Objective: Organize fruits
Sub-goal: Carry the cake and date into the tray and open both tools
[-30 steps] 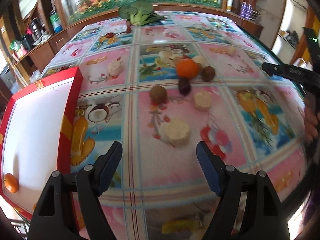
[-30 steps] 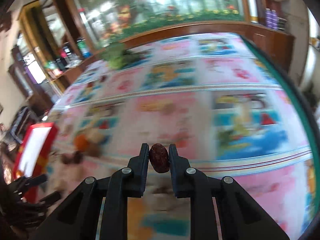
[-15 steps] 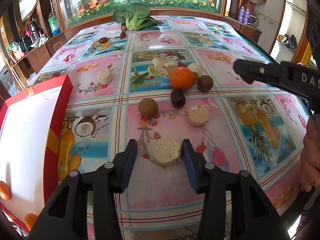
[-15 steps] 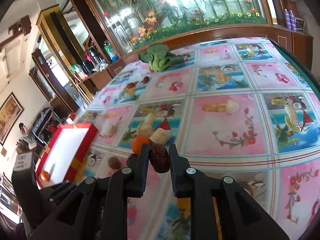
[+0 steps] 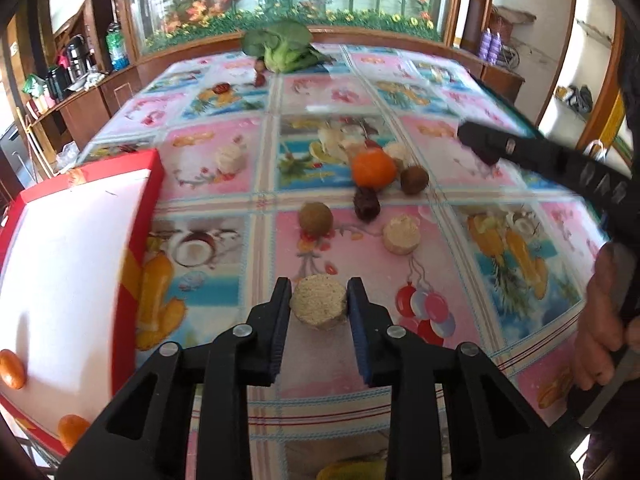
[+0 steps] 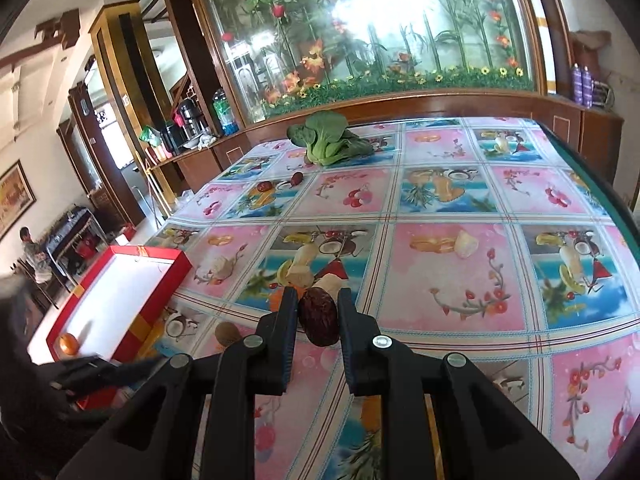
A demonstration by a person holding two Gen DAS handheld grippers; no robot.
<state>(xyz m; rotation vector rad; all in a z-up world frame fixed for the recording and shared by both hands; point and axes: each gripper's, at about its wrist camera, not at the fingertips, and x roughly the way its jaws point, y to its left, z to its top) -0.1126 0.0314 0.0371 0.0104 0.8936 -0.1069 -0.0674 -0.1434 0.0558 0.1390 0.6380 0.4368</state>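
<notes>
My left gripper (image 5: 319, 300) is shut on a pale round corn piece (image 5: 319, 305) at the near part of the table. My right gripper (image 6: 319, 312) is shut on a dark red date (image 6: 319, 315) and holds it above the table; it shows as a black arm in the left wrist view (image 5: 476, 141). An orange (image 5: 373, 169), a dark date (image 5: 366, 204), two brown kiwis (image 5: 316, 218) and other corn pieces (image 5: 401, 233) lie mid-table. A red box with a white floor (image 5: 138, 216) stands at the left and holds small oranges (image 5: 12, 368).
A leafy green vegetable (image 5: 282, 48) lies at the table's far edge, with small red fruits (image 5: 221, 88) near it. A wooden counter with bottles (image 6: 188, 120) runs along the left. A person's hand (image 5: 604, 316) is at the right edge.
My left gripper has moved forward and closed on the corn piece. My right gripper has swung left toward the fruit pile, still holding the date.
</notes>
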